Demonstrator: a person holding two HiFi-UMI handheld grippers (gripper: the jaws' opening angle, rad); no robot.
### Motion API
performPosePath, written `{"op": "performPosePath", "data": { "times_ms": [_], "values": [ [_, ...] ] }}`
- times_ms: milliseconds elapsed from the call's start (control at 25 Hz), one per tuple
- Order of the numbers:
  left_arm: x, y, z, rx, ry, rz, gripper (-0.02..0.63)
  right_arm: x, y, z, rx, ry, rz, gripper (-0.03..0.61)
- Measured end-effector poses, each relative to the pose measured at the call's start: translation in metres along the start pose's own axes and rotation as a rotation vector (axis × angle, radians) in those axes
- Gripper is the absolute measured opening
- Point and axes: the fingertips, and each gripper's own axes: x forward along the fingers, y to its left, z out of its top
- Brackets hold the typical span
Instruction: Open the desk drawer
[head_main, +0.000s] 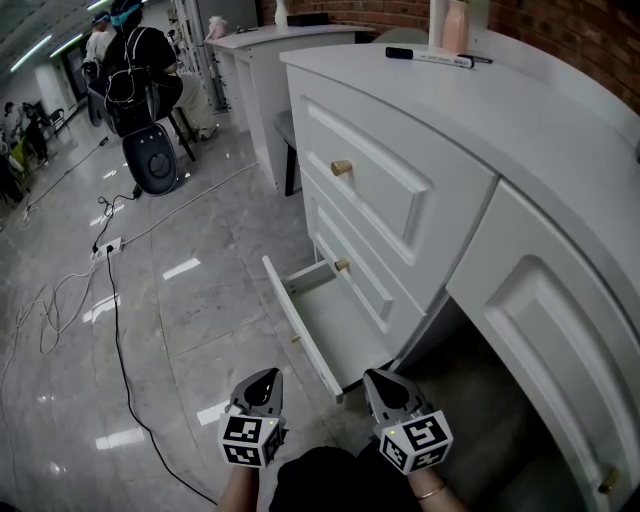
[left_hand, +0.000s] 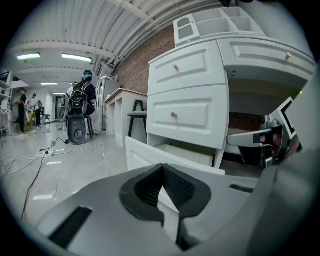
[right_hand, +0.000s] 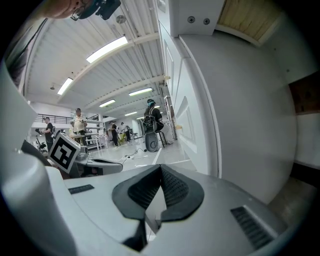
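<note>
Upper left of the head view, a person sits on a stool with their back turned, and a black round unit stands on the glossy floor just below them. Cables trail down the left side of the floor from a power strip.

At the bottom, left of centre, the left gripper is held above the floor, apart from the furniture. Its own view shows the fingers clenched tip to tip with nothing between them.

Centre frame, the bottom drawer of the white counter stands pulled out over the floor, its inside bare. The left gripper view shows the same drawer open ahead of the tips. Above it, the middle drawer and top drawer are closed, each with a brass knob.

Just right of the open drawer's near corner is the right gripper. Its fingers are likewise pressed together and empty. I cannot tell whether it touches the drawer.

Upper right, a black marker lies on the counter top. A closed cupboard door fills the lower right.
</note>
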Motion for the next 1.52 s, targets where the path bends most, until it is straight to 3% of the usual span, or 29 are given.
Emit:
{"op": "performPosePath", "data": {
  "times_ms": [680, 1520],
  "values": [
    [-0.039, -0.034, 0.084, 0.007, -0.18, -0.042, 0.008, -0.027, 0.004, 0.039, -0.06, -0.07, -0.022, 0.005],
    [-0.045, -0.039, 0.092, 0.025, -0.2, -0.042, 0.008, -0.042, -0.005, 0.061, -0.067, -0.119, -0.07, 0.003]
  ]
}}
